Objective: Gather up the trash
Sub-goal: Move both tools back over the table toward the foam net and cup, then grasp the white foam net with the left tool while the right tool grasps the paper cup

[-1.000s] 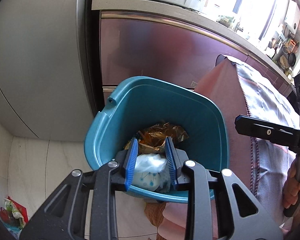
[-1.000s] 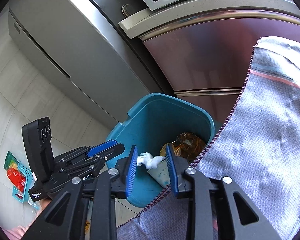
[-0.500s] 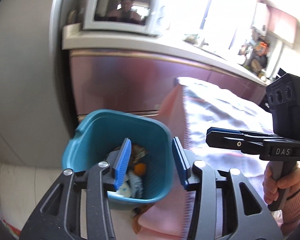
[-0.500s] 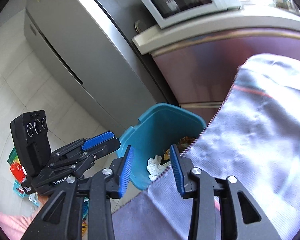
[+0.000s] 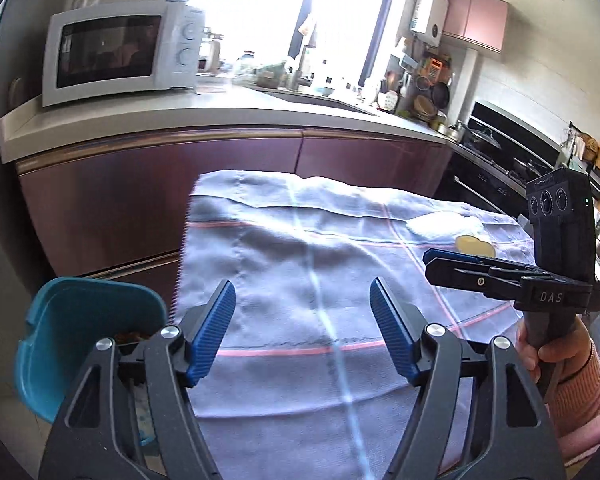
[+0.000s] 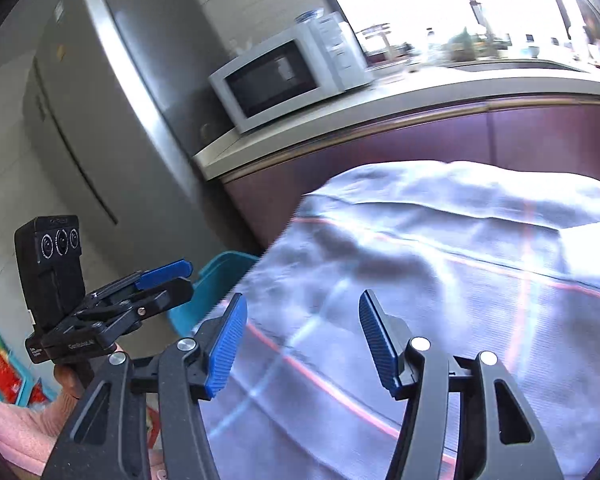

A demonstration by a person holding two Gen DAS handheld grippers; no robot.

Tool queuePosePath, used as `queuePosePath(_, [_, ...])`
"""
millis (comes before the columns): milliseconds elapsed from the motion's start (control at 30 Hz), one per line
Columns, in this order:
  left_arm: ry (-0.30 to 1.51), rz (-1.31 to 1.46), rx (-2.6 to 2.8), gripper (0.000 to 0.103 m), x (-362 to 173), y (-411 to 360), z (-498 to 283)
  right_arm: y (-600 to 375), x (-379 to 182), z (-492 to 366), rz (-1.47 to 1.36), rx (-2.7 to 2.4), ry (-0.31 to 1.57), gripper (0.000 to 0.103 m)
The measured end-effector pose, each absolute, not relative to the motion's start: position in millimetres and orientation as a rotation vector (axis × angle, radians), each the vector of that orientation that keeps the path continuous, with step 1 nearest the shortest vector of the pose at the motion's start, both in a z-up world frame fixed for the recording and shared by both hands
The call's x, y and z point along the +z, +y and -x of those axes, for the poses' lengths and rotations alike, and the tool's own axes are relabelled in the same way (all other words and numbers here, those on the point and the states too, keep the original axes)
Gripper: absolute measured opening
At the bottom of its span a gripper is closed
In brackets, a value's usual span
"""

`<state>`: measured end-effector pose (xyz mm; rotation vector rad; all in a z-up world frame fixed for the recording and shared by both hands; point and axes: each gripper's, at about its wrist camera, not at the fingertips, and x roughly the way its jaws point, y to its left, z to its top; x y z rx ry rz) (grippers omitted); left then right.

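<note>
A teal trash bin stands on the floor at the table's left end, with brown wrapper scraps visible inside; only its rim shows in the right wrist view. My left gripper is open and empty above the cloth-covered table. My right gripper is open and empty over the same cloth; it shows side-on in the left wrist view. A white crumpled tissue and a yellowish round scrap lie on the cloth at the far right.
A maroon cabinet with a counter and a white microwave stands behind the table. A grey fridge is on the left. Colourful packets lie on the floor.
Both grippers let go of white tissue trash over the bin, opened wide, and swung up and right from the bin to over the table.
</note>
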<state>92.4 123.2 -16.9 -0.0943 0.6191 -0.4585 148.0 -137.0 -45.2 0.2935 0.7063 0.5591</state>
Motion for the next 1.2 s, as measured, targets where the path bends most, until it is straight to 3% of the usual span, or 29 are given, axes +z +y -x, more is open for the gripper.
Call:
queuePosePath(500, [0.712,-0.041,-0.645,0.067,-28,-37,-151,-292,-79,-130,-0.533,0.235,0.662,0.057])
queuePosePath(1200, [0.837,-0.121,-0.715,0.063,-55,-153,-209,-363,-110,-138,-0.816,0.112,0.591,0.057])
